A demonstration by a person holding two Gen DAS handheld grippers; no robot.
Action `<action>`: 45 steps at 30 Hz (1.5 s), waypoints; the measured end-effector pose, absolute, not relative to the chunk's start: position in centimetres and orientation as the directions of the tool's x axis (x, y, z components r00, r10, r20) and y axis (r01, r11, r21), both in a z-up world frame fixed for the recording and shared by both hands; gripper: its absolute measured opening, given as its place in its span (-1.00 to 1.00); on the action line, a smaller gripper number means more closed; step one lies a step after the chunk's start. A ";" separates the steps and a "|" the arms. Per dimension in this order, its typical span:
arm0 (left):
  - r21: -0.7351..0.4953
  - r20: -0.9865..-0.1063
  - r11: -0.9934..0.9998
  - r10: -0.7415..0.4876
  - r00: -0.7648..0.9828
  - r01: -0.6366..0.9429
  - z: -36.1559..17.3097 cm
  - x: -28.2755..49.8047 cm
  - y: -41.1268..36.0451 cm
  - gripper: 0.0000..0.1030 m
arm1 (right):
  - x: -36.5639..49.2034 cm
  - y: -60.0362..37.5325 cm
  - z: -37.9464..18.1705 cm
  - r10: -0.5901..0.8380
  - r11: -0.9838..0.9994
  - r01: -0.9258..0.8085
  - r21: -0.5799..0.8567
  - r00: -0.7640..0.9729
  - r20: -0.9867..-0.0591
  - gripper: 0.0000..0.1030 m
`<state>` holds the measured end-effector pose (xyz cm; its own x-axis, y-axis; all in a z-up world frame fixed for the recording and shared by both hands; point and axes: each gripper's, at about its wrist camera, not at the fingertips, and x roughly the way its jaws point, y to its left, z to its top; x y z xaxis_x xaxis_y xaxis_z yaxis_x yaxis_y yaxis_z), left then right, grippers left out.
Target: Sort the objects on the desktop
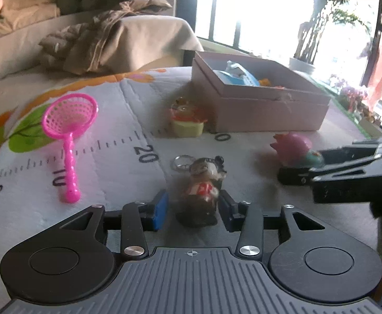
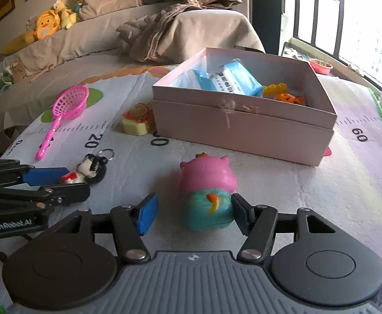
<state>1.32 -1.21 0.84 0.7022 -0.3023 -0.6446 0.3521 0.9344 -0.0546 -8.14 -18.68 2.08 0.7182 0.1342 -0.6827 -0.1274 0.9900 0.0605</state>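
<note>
My left gripper is open around a small mouse keychain figure lying on the play mat; small gaps show on both sides. It also shows in the right wrist view. My right gripper is open around a pink and teal pig toy; the right pad touches it, the left pad stands apart. The pig also shows in the left wrist view. A pink cardboard box holding blue packets and orange pieces stands behind.
A pink toy net lies at the left on the mat. A yellow and red toy sits by the box's near-left corner. A sofa with blankets and plush toys is behind. A window is at the right.
</note>
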 end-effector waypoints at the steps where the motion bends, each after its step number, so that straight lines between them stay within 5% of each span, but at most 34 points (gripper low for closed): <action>1: -0.047 -0.645 0.936 -0.295 0.705 0.349 0.8 1.3 -1.1 0.10 | -8.1 -18.5 2.1 0.135 0.990 -0.133 0.056 0.721 -0.680 0.19; 8: 0.013 -0.641 0.953 -0.224 0.734 0.302 0.3 1.3 -0.4 0.47 | -6.3 -16.6 1.8 0.139 0.984 -0.178 0.008 0.738 -0.661 0.20; 12: 0.010 -0.643 0.958 -0.212 0.736 0.285 0.3 1.4 0.1 0.55 | -6.0 -15.9 1.7 0.144 0.982 -0.189 0.003 0.739 -0.659 -0.13; 25: -0.069 -0.652 0.928 -0.319 0.688 0.365 0.7 1.1 -1.9 0.54 | -8.7 -19.2 1.5 0.090 0.994 -0.105 0.016 0.754 -0.651 -0.14; 38: -0.021 -0.666 0.978 -0.167 0.727 0.205 0.8 1.9 1.0 0.56 | -9.2 -18.8 1.0 0.068 0.995 -0.098 -0.015 0.781 -0.621 -0.12; 45: -0.033 -0.657 0.968 -0.209 0.724 0.250 1.1 1.9 0.4 0.56 | -9.3 -19.0 0.9 0.080 0.995 -0.102 0.000 0.783 -0.616 -0.09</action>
<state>1.89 0.43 1.06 0.7238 -0.2094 -0.6574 0.2497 0.9677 -0.0334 -9.32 -18.97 0.93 0.7834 0.0802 -0.6163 -0.1021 0.9948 -0.0003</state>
